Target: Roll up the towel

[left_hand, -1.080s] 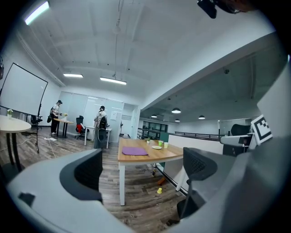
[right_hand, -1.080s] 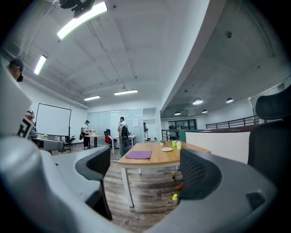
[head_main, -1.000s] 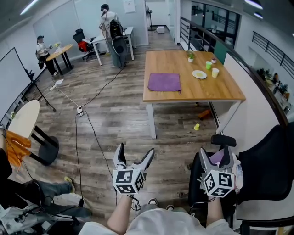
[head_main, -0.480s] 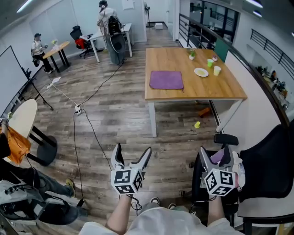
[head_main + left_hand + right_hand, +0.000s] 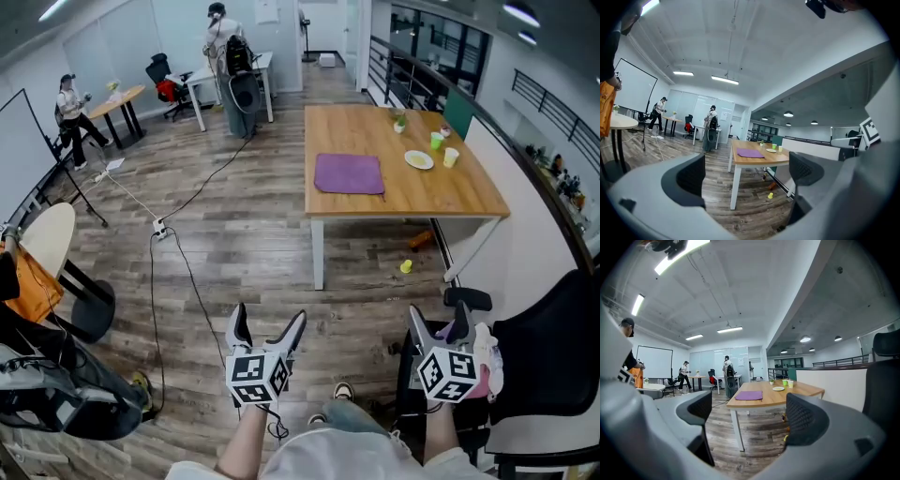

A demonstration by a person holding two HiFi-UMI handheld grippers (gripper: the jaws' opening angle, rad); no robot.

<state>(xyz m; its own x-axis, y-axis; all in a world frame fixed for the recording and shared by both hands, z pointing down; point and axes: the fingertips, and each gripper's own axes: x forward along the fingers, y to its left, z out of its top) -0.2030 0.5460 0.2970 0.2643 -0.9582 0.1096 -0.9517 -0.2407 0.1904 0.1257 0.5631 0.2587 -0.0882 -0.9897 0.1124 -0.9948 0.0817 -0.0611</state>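
Note:
A purple towel (image 5: 349, 173) lies flat on the wooden table (image 5: 469, 197) far ahead; it also shows as the purple towel (image 5: 750, 153) in the left gripper view and the purple towel (image 5: 748, 395) in the right gripper view. My left gripper (image 5: 266, 327) is held low over the floor, open and empty. My right gripper (image 5: 437, 324) hangs open and empty above a black chair (image 5: 548, 366). Both are well short of the table.
On the table's far right stand a plate (image 5: 418, 159), two cups (image 5: 444, 150) and a small plant (image 5: 399, 121). A yellow cup (image 5: 405, 267) lies under the table. Cables (image 5: 169, 281) run across the floor. People (image 5: 69, 105) are at desks far left.
The view has crept forward and the table sits slightly further right in the head view. Both grippers stay open, a little lower in the frame.

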